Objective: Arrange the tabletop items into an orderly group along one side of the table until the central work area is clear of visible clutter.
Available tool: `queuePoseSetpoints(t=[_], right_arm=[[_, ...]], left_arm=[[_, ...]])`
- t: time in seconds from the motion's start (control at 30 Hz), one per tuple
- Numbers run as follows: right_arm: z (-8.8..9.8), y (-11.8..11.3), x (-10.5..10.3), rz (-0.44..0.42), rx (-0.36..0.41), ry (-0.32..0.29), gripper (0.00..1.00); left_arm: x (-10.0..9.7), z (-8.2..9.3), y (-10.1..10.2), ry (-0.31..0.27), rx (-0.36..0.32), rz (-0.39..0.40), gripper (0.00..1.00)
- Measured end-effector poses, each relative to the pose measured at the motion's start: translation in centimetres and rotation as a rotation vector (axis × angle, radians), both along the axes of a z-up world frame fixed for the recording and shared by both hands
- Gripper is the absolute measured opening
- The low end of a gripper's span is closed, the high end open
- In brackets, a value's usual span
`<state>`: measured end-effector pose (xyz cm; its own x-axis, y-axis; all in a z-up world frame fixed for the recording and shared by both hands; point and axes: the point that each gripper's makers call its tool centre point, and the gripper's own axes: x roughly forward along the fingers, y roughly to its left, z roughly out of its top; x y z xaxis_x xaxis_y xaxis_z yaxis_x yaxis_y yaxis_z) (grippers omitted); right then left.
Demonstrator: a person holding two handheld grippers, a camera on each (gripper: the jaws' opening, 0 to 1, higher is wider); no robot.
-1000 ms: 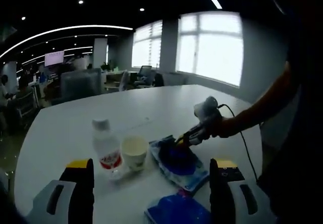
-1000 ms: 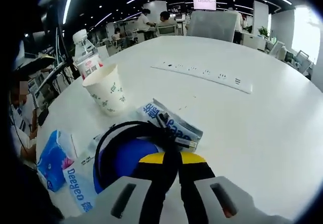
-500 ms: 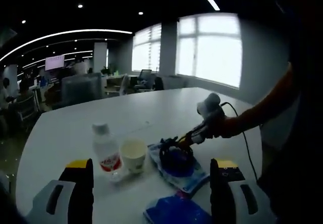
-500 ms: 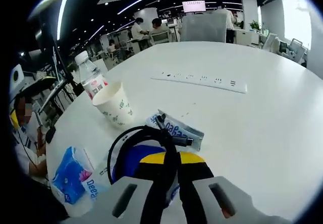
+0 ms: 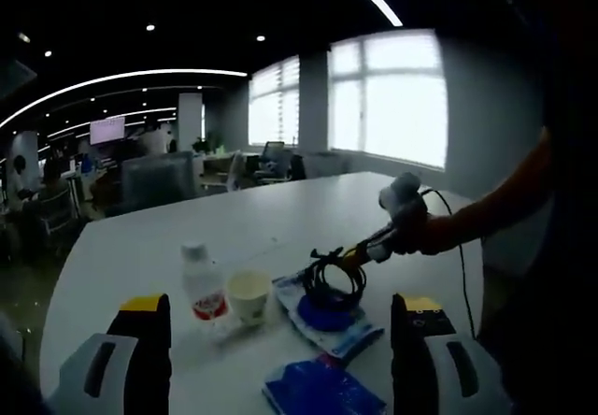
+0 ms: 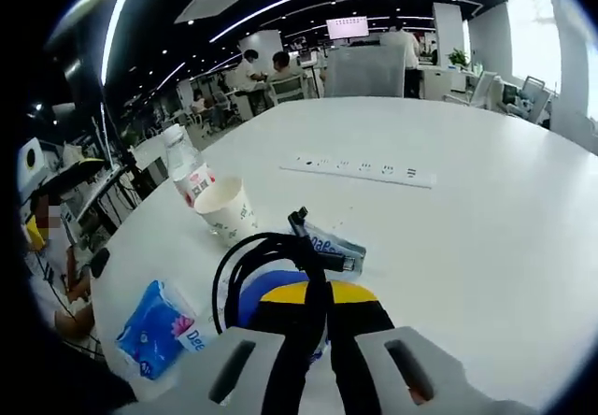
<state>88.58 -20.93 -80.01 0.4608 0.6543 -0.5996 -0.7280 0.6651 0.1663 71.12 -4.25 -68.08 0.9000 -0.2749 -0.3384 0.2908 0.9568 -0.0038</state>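
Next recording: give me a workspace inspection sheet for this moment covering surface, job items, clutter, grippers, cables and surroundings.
Surface: white table, mostly bare, with a built-in white power strip.
Job's things: water bottle upright next to a paper cup; blue wipes pack flat beside the cup; blue tissue pack nearer the table edge.
Clutter: nothing seen beyond those items.
Grippers: right gripper shut on the coiled black cable, lifted above the wipes pack; left gripper open, holding nothing.
Cables: the coiled black cable hangs from the right gripper's fingers; a thin black lead trails from that gripper.
Surroundings: open office with desks, chairs, seated people, ceiling light strips, bright windows.
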Motion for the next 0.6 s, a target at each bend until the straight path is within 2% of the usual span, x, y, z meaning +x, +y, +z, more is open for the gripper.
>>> queuePoseSetpoints(t=[0.17,0.6], right_arm=[[1.5,-1.6,-0.8,-0.032,0.020,-0.019,0.00],[2.6,-6.3,-3.5,-0.133,0.039,-0.019,0.00]], left_arm=[[-0.8,0.6,-0.6,-0.013,-0.001,0.002,0.99],[-2.1,0.3,-2.5,-0.002,-0.012,-0.013,0.99]])
